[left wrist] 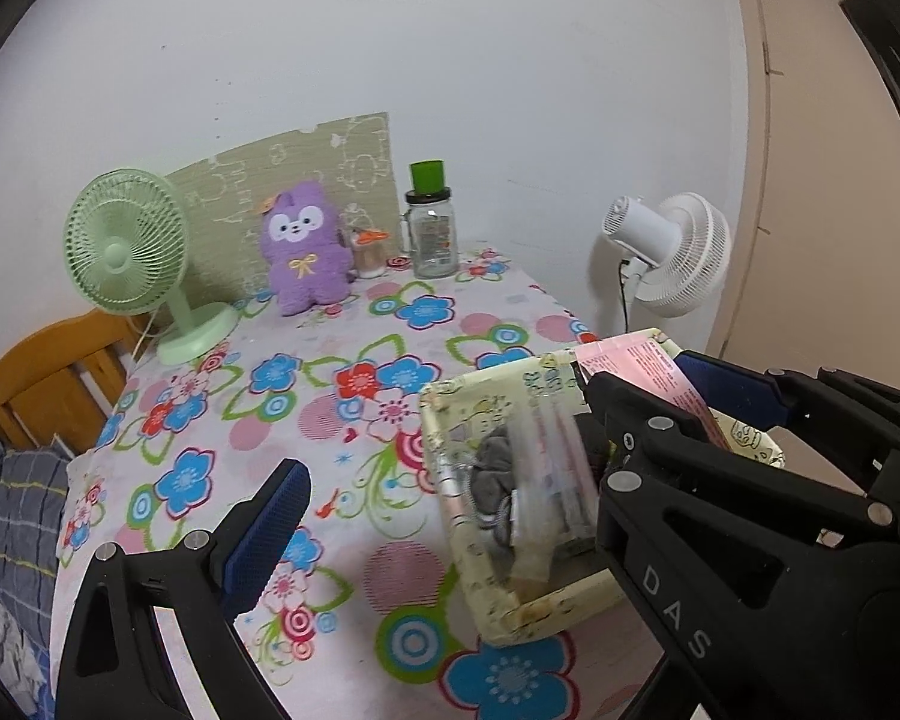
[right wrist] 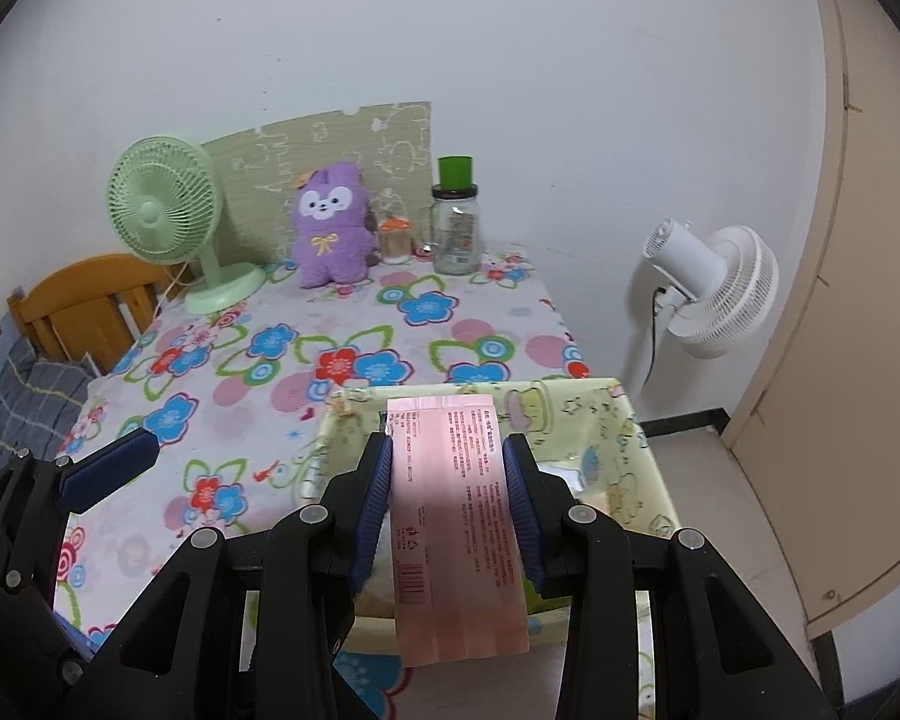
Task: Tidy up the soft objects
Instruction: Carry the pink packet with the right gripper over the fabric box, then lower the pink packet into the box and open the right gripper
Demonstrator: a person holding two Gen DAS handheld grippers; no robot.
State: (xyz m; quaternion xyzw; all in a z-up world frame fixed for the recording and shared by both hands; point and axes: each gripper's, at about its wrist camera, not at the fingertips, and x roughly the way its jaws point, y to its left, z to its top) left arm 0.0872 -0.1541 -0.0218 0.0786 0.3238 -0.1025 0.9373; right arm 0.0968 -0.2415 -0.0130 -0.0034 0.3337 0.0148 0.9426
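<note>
My right gripper (right wrist: 447, 504) is shut on a flat pink packet (right wrist: 456, 516) and holds it over a pale yellow patterned fabric basket (right wrist: 624, 420) at the table's near right corner. In the left wrist view the right gripper (left wrist: 642, 384) is over the basket (left wrist: 450, 420), and the pink packet (left wrist: 660, 372) sticks out past its fingers. The basket holds grey cloth (left wrist: 492, 474) and clear wrapped packets (left wrist: 552, 468). My left gripper (left wrist: 450, 468) is open and empty over the floral tablecloth, left of the basket. A purple plush toy (left wrist: 303, 249) sits at the table's back.
A green desk fan (left wrist: 132, 252) stands at the back left, a clear jar with a green cup on top (left wrist: 431, 228) and a small orange-topped figure (left wrist: 369, 249) beside the plush. A white floor fan (left wrist: 672, 252) stands right of the table. A wooden chair (left wrist: 48, 378) is at the left.
</note>
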